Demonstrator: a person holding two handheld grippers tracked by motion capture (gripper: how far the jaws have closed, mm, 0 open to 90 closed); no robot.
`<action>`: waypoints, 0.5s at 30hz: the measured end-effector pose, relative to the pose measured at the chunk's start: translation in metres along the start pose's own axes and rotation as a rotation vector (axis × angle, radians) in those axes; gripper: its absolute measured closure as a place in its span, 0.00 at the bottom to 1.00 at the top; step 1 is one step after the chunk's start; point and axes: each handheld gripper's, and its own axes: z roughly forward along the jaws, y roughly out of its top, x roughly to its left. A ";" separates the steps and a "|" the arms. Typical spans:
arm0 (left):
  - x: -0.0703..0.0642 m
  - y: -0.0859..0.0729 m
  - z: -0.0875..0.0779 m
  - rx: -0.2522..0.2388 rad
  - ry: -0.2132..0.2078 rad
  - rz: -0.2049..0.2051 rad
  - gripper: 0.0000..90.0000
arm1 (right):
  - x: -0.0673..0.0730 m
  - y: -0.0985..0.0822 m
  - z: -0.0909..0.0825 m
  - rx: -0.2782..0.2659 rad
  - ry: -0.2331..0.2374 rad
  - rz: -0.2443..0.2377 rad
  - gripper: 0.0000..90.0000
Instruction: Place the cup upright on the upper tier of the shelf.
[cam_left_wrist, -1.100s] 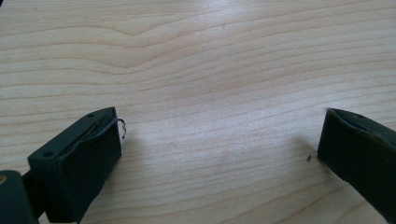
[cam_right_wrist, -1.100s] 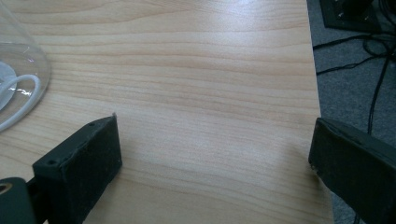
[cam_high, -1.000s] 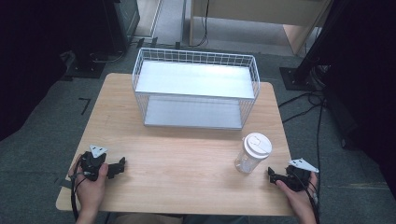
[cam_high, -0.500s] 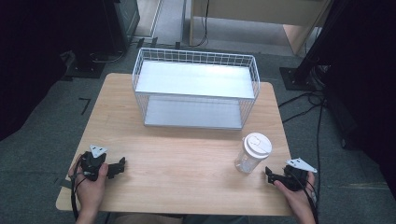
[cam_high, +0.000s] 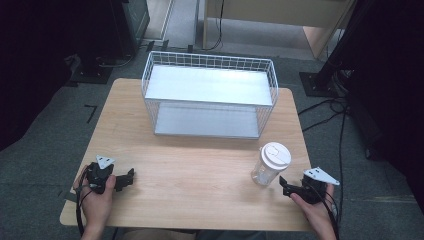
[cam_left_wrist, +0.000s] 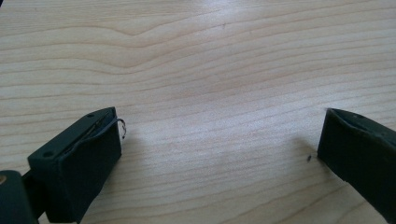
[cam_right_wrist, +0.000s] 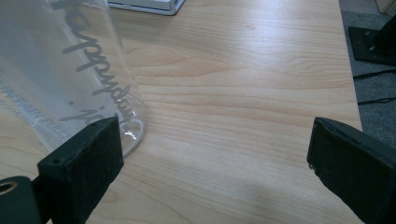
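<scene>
Right gripper (cam_high: 286, 186) jaws apart, beside clear plastic cup (cam_high: 268, 165) w/ white lid, grey lettering; left gripper (cam_high: 128, 177) released.

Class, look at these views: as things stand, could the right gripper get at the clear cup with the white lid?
Probably yes. The right gripper sits open just beside the clear cup, with bare table between them and nothing in the way.

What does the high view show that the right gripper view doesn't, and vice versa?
High view alone: the cup's white lid, the whole wire basket, the left gripper and both hands. Right gripper view alone: grey lettering on the clear cup wall, and the open jaws up close with the cup off to one side, not between them. Both: the cup, the wooden table, the right gripper.
</scene>
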 end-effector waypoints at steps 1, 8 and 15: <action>0.000 0.000 0.000 0.000 0.000 0.000 0.00 | 0.001 0.000 0.000 0.000 0.008 -0.003 0.04; 0.000 0.000 0.000 0.000 0.000 0.000 0.00 | 0.005 -0.001 0.000 -0.006 0.080 -0.022 0.04; 0.000 0.000 0.000 0.000 0.000 0.000 0.00 | 0.010 0.000 -0.001 -0.022 0.120 -0.035 0.04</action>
